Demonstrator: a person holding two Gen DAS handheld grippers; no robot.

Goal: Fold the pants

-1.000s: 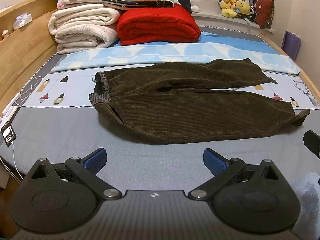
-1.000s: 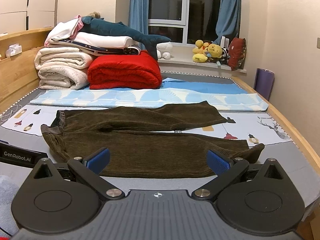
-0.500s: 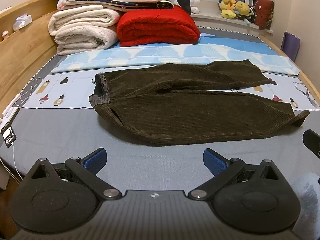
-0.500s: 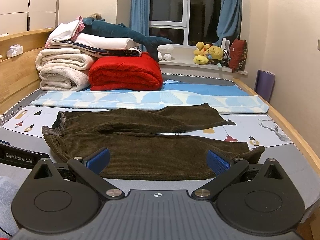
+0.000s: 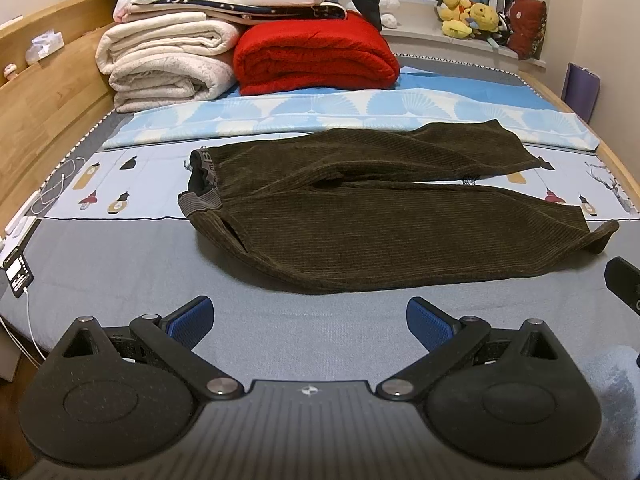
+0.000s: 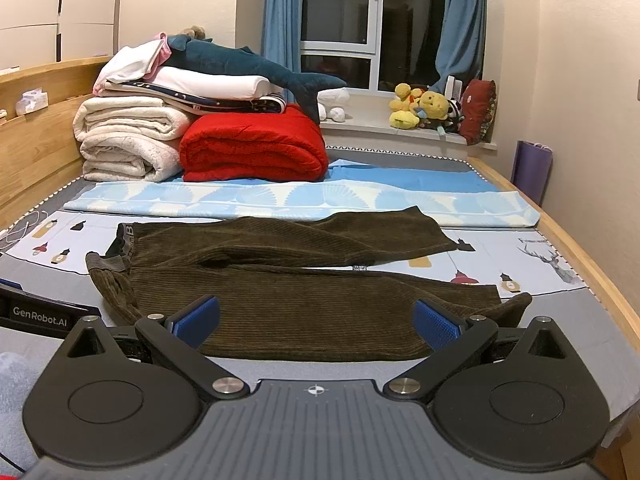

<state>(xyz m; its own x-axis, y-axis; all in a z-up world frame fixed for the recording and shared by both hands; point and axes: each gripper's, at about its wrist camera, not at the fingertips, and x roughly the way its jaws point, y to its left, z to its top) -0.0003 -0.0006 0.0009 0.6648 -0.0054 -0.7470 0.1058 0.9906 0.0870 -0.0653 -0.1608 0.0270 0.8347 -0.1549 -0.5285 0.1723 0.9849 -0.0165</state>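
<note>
Folded blankets [image 5: 256, 48] occupy upper left, clear of ribbed corduroy pants [image 5: 380, 224] lying flat at centre. Left gripper [image 5: 310, 320] and right gripper [image 6: 316, 322]: jaws wide, empty.

A home bedroom is shown: a wooden-framed bed [image 6: 568, 256] is piled with folded blankets [image 6: 132, 140] and a plush shark [image 6: 248, 64], soft toys [image 6: 424, 110] are lined up on the windowsill, and blue curtains [image 6: 280, 20] are hung at the window.
</note>
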